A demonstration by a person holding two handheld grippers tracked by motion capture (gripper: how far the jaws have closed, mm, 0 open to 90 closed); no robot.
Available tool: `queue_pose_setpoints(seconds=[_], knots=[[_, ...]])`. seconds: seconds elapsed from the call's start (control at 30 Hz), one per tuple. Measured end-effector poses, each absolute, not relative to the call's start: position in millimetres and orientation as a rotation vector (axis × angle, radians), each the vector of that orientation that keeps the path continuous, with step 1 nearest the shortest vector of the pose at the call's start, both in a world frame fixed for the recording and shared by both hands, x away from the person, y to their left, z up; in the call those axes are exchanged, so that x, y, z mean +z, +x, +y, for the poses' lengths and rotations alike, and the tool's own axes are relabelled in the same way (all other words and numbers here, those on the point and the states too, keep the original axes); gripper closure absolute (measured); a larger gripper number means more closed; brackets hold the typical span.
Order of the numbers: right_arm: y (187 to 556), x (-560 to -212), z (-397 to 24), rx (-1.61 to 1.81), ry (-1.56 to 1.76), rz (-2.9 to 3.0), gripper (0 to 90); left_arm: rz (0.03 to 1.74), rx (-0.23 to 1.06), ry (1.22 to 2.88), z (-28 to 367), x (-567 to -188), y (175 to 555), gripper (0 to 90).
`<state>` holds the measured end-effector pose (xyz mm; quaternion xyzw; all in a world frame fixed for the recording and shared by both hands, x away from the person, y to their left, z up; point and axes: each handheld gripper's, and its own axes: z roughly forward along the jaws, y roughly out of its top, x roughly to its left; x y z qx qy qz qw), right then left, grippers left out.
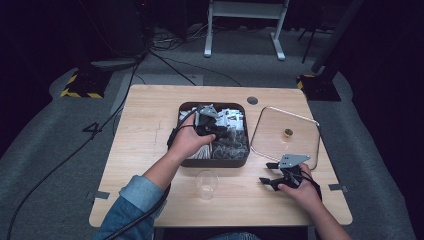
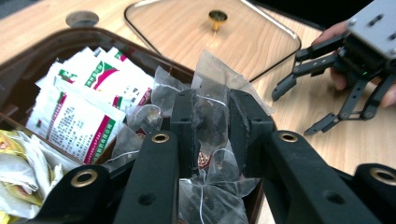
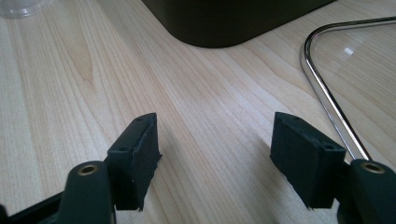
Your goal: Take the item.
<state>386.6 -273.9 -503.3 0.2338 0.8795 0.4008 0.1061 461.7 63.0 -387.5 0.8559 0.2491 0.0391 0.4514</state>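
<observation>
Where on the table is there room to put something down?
The widest bare wood lies left of the dark box, out to the table's left edge. A smaller patch sits between the clear cup and the right tongs. The right side is crowded by the glass lid; the box is packed with tea bags.

A staged recording room or lab: a lone wooden desk (image 1: 150,150) on grey carpet (image 1: 45,160), darkness around it, yellow-black hazard-striped stand bases (image 1: 80,86) at upper left and upper right, and loose black cables (image 1: 165,60) across the floor.
</observation>
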Motion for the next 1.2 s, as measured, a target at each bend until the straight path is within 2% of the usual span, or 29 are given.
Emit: queue_pose_setpoints(seconds=[0.73, 1.2], knots=[[386.7, -503.3, -274.0, 1.181, 0.690, 2.591, 32.8, 0.519, 0.129, 2.036, 92.6, -359.0, 421.3, 73.1], [386.6, -503.3, -273.9, 1.180, 0.690, 2.591, 32.8, 0.474, 0.109, 2.036, 110.5, -357.1, 389.4, 73.2]])
